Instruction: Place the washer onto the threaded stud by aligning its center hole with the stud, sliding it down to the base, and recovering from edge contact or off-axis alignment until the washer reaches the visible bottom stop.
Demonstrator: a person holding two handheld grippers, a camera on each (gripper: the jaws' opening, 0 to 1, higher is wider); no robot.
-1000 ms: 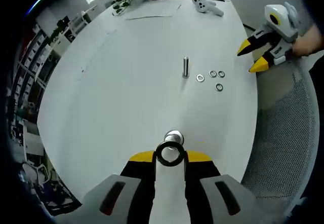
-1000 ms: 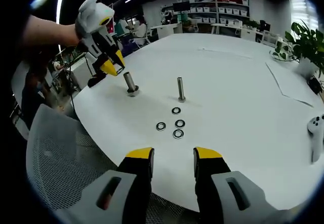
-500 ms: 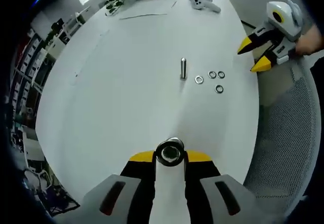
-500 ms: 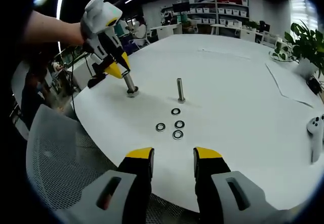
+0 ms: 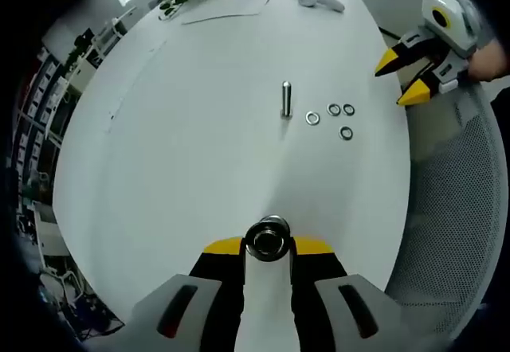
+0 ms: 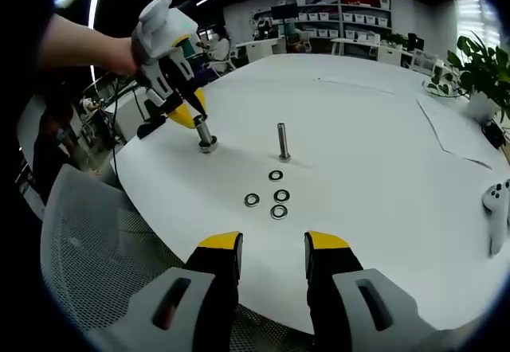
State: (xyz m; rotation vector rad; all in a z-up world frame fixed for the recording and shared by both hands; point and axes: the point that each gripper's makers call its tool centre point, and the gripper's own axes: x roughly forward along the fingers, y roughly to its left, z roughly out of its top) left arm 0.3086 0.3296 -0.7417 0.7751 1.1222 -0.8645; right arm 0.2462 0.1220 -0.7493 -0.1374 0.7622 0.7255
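Since 1 s ago the left gripper (image 6: 185, 113) has come down onto the near stud (image 6: 205, 134), so the washer (image 5: 268, 240) it pinches now sits over the stud top, not at the base. Right gripper (image 6: 272, 253) hangs off the counter (image 6: 382, 153) edge w/ jaws apart, nothing held; second stud (image 6: 282, 141) upright mid-counter w/ three loose washers (image 6: 272, 197) just beside it. White round counter, mesh chair (image 6: 103, 248) at its edge, plant (image 6: 478, 69) at right, shelving at back of room.
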